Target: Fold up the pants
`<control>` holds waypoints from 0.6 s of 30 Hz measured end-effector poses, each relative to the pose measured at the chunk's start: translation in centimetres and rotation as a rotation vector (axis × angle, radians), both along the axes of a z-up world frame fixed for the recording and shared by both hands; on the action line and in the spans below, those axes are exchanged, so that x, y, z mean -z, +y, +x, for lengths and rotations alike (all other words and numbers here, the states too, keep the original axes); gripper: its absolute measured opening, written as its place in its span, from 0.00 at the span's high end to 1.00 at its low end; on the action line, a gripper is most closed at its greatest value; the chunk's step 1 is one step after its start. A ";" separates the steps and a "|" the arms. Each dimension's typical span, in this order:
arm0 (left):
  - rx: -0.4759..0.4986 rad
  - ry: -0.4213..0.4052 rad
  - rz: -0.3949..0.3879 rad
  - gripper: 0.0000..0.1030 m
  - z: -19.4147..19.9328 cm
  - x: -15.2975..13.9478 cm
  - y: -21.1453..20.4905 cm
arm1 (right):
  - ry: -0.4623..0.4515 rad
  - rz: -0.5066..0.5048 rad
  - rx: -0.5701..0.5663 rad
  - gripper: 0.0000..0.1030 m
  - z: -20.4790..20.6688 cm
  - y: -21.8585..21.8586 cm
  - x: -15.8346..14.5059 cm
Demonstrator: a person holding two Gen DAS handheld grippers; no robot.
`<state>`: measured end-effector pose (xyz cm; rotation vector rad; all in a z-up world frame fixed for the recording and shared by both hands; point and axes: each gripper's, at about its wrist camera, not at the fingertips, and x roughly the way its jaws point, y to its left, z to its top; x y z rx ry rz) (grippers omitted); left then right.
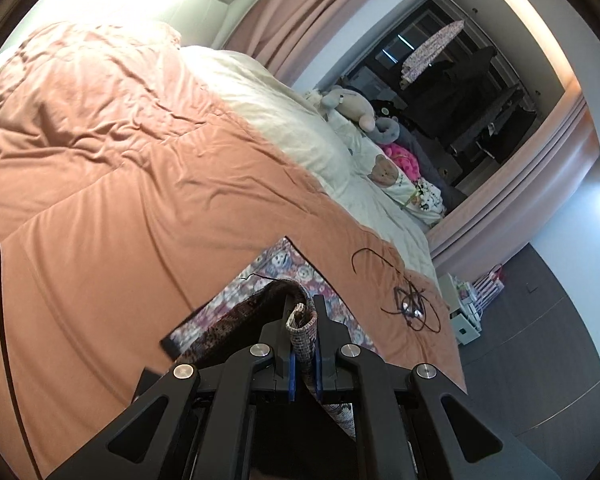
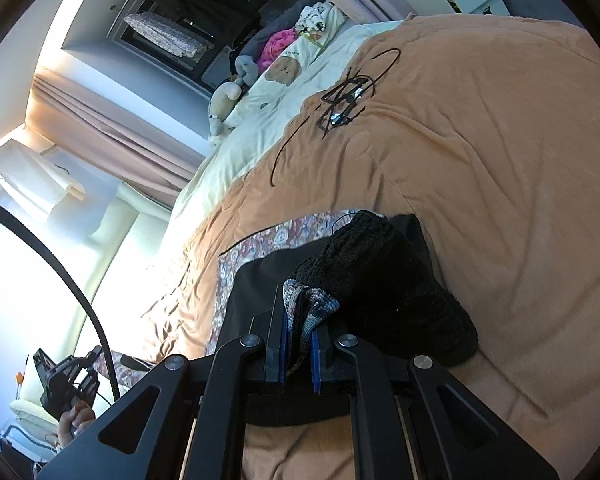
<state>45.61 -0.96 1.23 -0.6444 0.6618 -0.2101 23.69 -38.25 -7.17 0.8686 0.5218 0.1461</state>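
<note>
The pants (image 1: 276, 276) are patterned fabric with a dark lining, lying on the orange duvet (image 1: 120, 200). My left gripper (image 1: 303, 320) is shut on a rolled edge of the pants, lifting it above the flat part. In the right wrist view the pants (image 2: 260, 248) lie partly folded, dark lining up, with a black ribbed waistband (image 2: 380, 272) bunched beside the fingers. My right gripper (image 2: 300, 320) is shut on a bunched patterned edge of the pants. The left gripper also shows far off at lower left in the right wrist view (image 2: 66, 380), held in a hand.
A tangle of black cable (image 1: 410, 304) lies on the duvet near the bed's edge, also in the right wrist view (image 2: 344, 100). Stuffed toys (image 1: 352, 108) and pillows sit at the head of the bed. White boxes (image 1: 466, 320) stand on the floor.
</note>
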 end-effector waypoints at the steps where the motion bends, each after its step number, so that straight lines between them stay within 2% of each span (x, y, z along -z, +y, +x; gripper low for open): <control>1: 0.003 0.000 0.004 0.94 0.7 0.0 -0.1 | -0.002 -0.001 0.000 0.94 0.3 0.0 -0.1; 12: 0.047 0.031 0.062 0.94 10.0 2.2 -2.5 | 0.035 -0.003 0.004 0.94 6.0 -0.2 1.3; 18: 0.081 0.050 0.130 0.94 14.8 3.9 -4.4 | 0.078 0.002 0.015 0.89 7.9 -0.4 2.4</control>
